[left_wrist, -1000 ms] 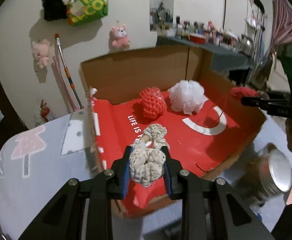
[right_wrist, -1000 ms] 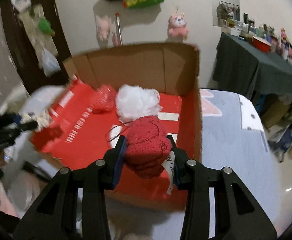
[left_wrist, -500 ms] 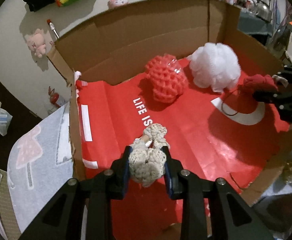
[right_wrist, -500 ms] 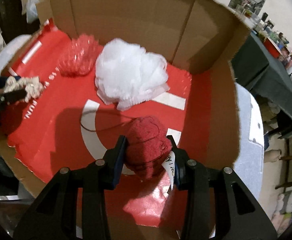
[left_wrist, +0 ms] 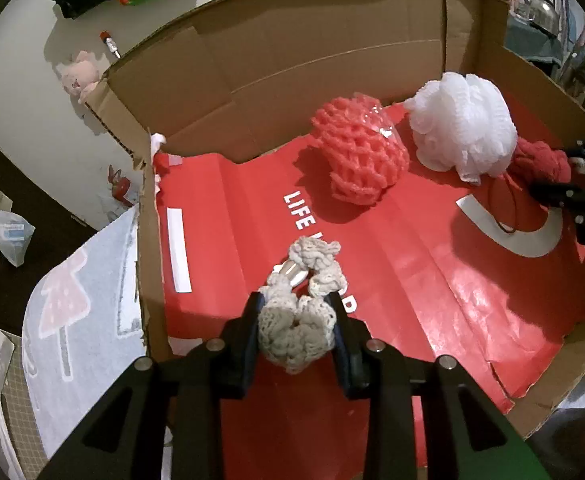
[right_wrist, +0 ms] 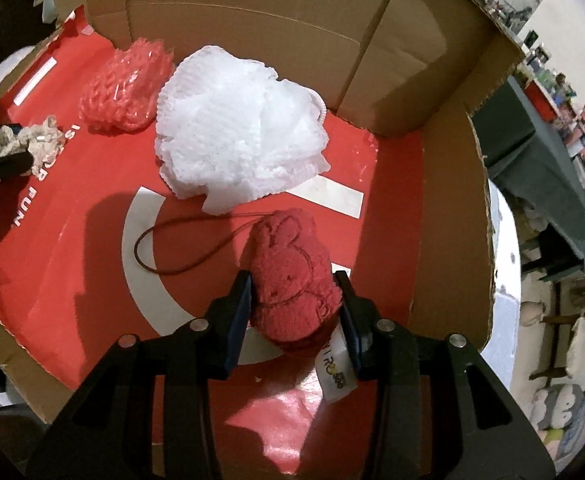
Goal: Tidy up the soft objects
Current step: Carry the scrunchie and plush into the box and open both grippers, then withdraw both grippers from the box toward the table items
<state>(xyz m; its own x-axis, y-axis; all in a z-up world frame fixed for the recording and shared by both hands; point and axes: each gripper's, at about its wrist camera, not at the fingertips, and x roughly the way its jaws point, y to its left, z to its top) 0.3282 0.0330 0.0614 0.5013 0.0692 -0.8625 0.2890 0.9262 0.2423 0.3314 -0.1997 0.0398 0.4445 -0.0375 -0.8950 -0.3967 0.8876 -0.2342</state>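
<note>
Inside the cardboard box (left_wrist: 292,60) with a red printed floor, my left gripper (left_wrist: 295,308) has a cream crocheted scrunchie (left_wrist: 312,252) between its pads. Its jaws are opening, and the pads still touch the yarn. My right gripper (right_wrist: 294,284) is shut on a red plush bunny towel (right_wrist: 288,248) with a white tag and a dark cord loop, low over the floor. A coral mesh sponge (left_wrist: 358,148) and a white bath pouf (left_wrist: 462,124) lie by the back wall. The right gripper (left_wrist: 572,184) shows at the left wrist view's right edge.
The box stands on a pale cloth with pink tree prints (left_wrist: 80,320). Its walls rise at the back (right_wrist: 252,8) and right. A dark table crowded with small items (right_wrist: 544,140) stands to the right. A pink plush toy (left_wrist: 80,74) hangs on the wall behind.
Both grippers tilted down and sank into the box with their items, close to the red floor. The left jaws have spread slightly around the scrunchie.
</note>
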